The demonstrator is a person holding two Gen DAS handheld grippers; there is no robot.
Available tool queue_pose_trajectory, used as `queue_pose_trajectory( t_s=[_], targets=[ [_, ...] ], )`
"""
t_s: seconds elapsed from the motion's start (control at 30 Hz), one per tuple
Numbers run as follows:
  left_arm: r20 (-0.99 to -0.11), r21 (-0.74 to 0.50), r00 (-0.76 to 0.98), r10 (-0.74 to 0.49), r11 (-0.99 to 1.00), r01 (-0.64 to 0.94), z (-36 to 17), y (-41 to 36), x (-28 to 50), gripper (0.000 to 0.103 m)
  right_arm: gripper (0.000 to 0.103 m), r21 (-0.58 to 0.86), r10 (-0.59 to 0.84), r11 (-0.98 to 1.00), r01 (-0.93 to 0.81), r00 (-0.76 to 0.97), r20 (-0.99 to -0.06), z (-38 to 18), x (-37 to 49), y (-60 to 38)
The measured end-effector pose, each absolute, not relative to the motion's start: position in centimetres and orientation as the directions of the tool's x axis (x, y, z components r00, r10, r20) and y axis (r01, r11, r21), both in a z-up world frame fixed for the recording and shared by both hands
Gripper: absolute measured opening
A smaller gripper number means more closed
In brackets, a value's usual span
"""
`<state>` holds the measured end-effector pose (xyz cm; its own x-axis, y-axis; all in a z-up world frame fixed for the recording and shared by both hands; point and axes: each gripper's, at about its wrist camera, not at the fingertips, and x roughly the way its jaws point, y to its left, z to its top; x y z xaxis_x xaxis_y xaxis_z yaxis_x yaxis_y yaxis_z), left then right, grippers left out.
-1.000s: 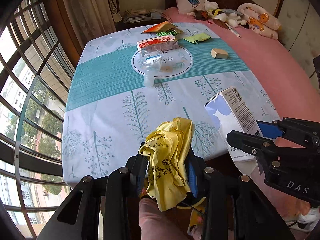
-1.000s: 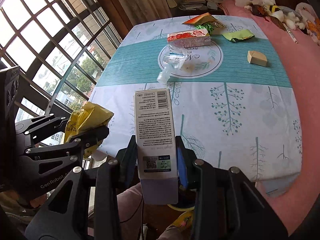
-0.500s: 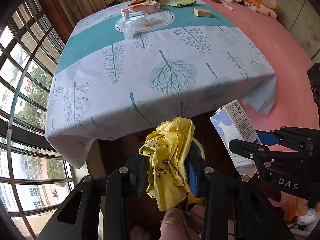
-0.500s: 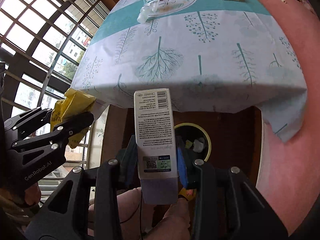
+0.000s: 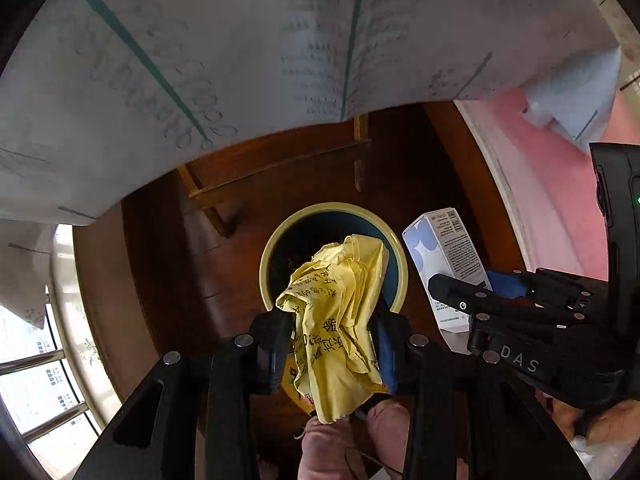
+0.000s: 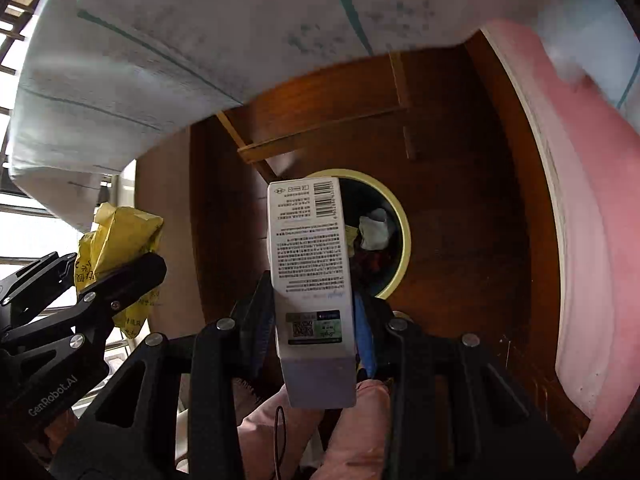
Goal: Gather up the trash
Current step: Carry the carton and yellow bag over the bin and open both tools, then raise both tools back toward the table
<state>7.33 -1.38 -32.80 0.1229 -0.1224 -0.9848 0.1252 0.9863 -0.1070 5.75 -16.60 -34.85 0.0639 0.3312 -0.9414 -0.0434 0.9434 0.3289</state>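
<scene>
Setting: I read a home bedroom.
Evidence: pink bed (image 6: 592, 208) right; tablecloth (image 5: 240, 40) far; barred window (image 5: 36, 360) left.

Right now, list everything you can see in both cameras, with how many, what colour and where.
Yellow bag: one, yellow, crumpled, clamped in left gripper over the bin.
Carton: one, white with printed text, clamped in right gripper.
Trash bin: one, pale yellow rim, dark inside, on the floor under the table.
Scraps in bin: several, whitish and dark.
Tablecloth: one, white with teal print, hanging above.
Bedding: pink, right side.
Left gripper: black.
Right gripper: black.
</scene>
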Motion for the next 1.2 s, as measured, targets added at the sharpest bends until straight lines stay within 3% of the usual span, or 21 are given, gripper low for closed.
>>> queue_pose_trajectory(
  t_s=[0.13,0.23,0.3,0.33,0.43,0.77,1.2],
  targets=[
    [-0.987,-0.113,0.103,-0.126,0.986,0.123,-37.4,-1.1,7.6,0.039,0.033,0.321,0.321,0.947,-0.003,0.042,-0.946,-40.7,5.7,-16.7],
    [-0.988,-0.128,0.066,-0.136,0.985,0.115,-40.0,-0.6,7.9,0.058,0.035,0.329,0.328,0.944,0.015,0.044,-0.944,-44.1,5.9,-16.6],
    [-0.989,-0.117,0.078,-0.125,0.988,0.097,-40.8,0.1,8.1,0.071,0.044,0.332,0.331,0.943,0.026,0.036,-0.943,-45.8,6.1,-16.6],
    [-0.989,-0.115,0.084,-0.122,0.989,0.089,-41.0,0.1,8.1,0.073,0.055,0.328,0.327,0.944,0.027,0.038,-0.944,-46.3,6.1,-16.6],
    [-0.986,-0.107,0.120,-0.114,0.992,0.060,-40.7,0.4,8.0,0.081,0.058,0.309,0.308,0.951,0.022,0.054,-0.950,-47.0,6.1,-16.4],
    [-0.972,-0.106,0.208,-0.108,0.994,0.019,-34.8,1.3,7.4,0.082,0.062,0.305,0.305,0.952,0.002,0.031,-0.952,-44.1,7.3,-16.1],
    [-0.937,-0.118,0.327,-0.127,0.992,0.047,-20.3,1.7,6.2,0.082,0.067,0.360,0.355,0.933,-0.020,0.215,-0.910,-31.5,6.1,-16.5]
  ],
)
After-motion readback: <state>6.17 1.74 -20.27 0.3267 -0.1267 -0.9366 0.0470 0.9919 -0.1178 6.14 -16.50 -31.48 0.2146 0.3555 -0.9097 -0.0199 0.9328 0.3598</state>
